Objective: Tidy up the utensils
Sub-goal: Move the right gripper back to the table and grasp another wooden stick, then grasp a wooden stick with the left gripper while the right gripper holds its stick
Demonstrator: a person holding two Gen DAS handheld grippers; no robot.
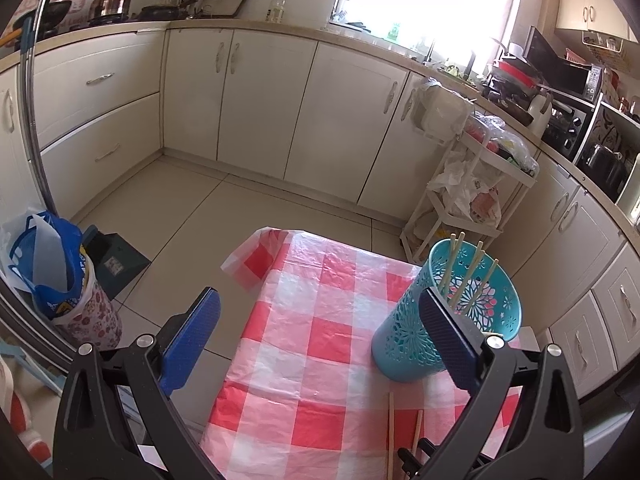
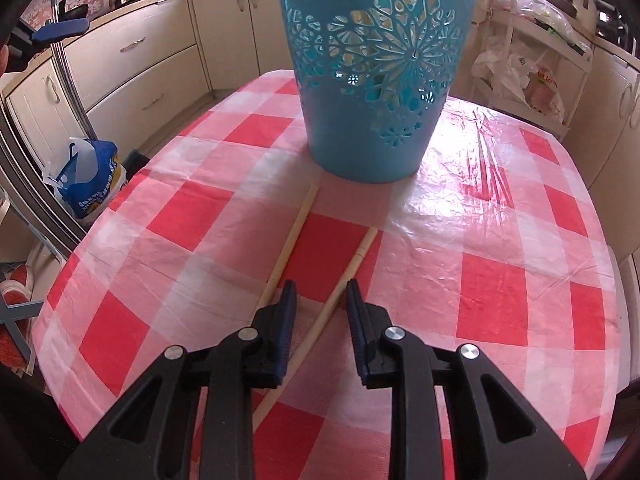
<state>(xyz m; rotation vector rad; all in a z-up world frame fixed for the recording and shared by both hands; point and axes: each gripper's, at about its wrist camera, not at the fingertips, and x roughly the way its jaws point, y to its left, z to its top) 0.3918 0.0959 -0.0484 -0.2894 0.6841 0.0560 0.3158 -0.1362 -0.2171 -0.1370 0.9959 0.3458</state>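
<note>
On the worktop: red-and-white checked plastic cloth (image 2: 500, 280) carrying a teal perforated plastic holder (image 2: 372, 80).
Holder contents: pale wooden chopsticks (image 1: 470, 276) standing inside.
Before the holder: two loose pale wooden chopsticks (image 2: 292, 236) lying flat.
Right gripper (image 2: 321, 300): jaws narrowly apart, astride one loose chopstick, not pressing it.
Left gripper (image 1: 320, 332): jaws spread wide, empty, left of the holder.
</note>
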